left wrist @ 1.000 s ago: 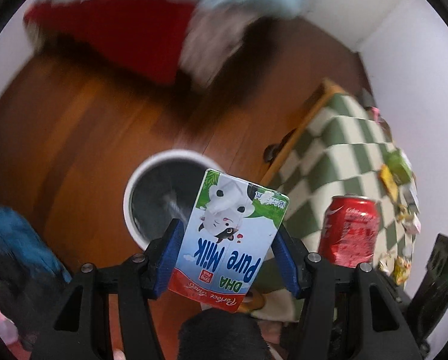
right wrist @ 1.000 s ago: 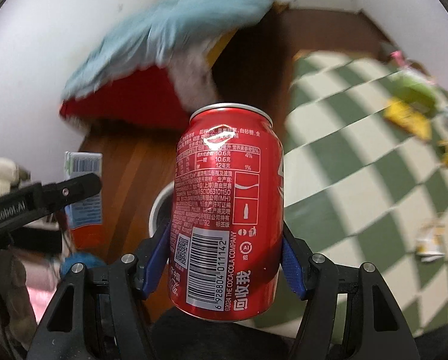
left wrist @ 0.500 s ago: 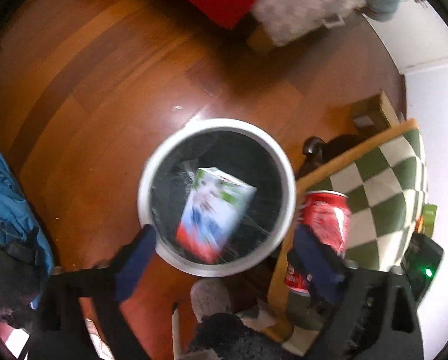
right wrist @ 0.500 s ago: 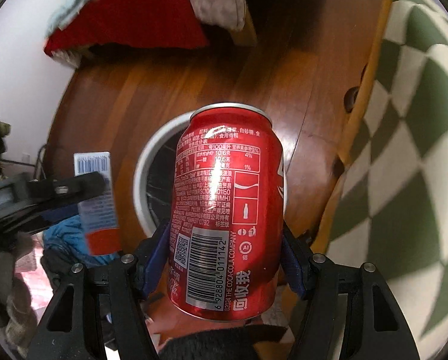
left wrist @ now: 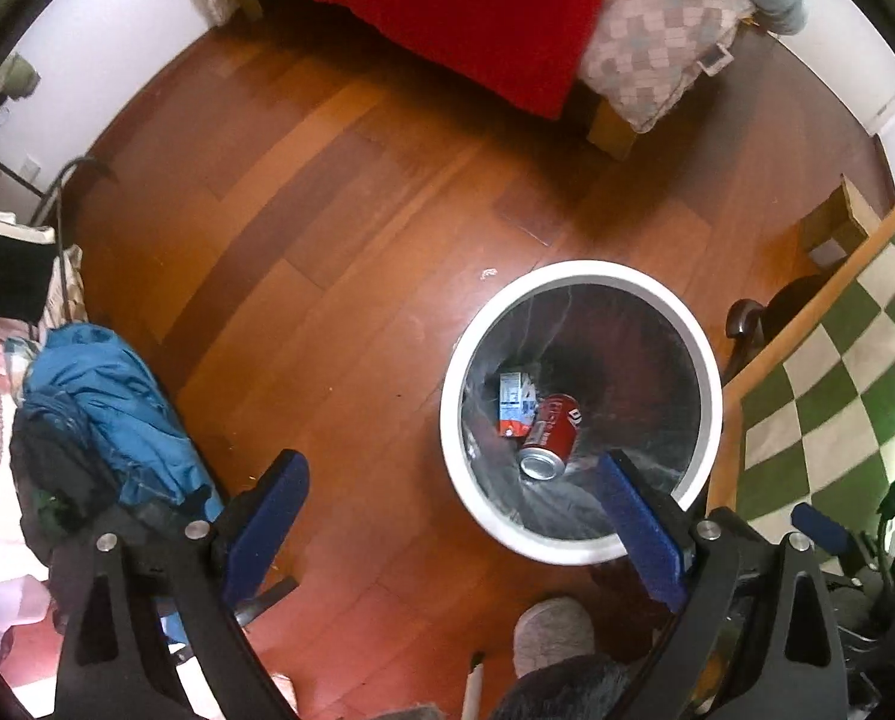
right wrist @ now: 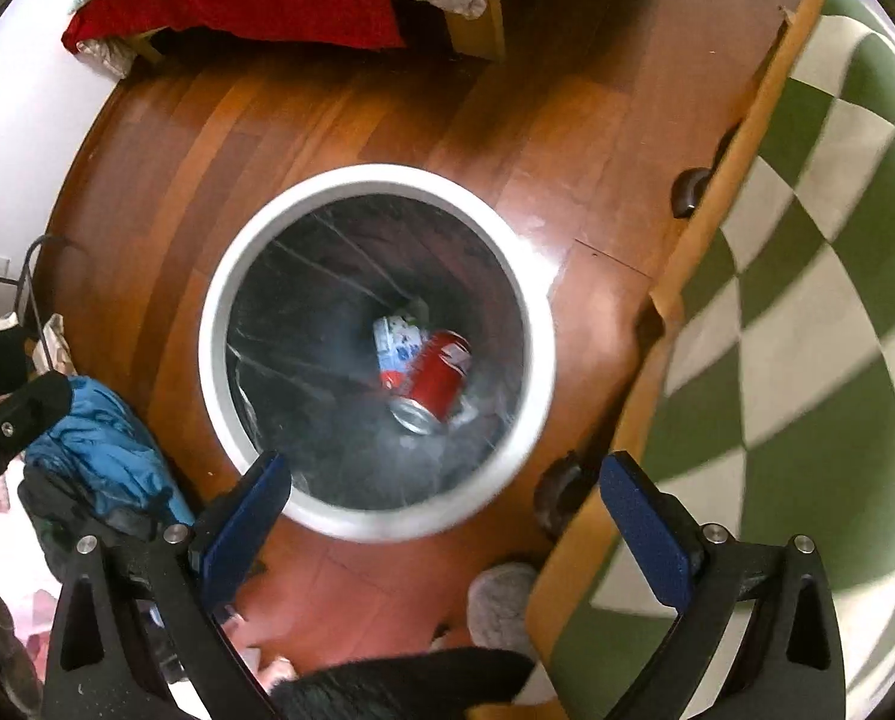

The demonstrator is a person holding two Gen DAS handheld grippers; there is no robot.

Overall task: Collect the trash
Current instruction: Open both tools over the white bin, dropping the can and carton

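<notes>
— Looking straight down, what do you have in front of you?

— The round white-rimmed waste bin with a dark liner stands on the reddish wooden floor. At its bottom lie the red aluminium drink can on its side and the small blue-and-white milk carton, touching each other. From my right-hand camera the can lies partly over the carton.

— And your grippers?

— My left gripper has its blue-padded jaws spread wide with nothing between them; it hangs over the floor and the bin's near edge. My right gripper is likewise spread and empty, poised above the bin's near rim.

— So which step is this?

— I judge it the end of a drop-off: both pieces are in the bin and both tools are free.

— What comes next?

— Probably a turn to the right, towards the green-and-white checked tablecloth on the wooden-edged table beside the bin. No litter on it shows in these views, so I would have to swing the cameras over it first, then pick a piece and close on it squarely.

— Anything to watch?

— The table edge sits close to the bin, so I would lift clear before swinging.
</notes>
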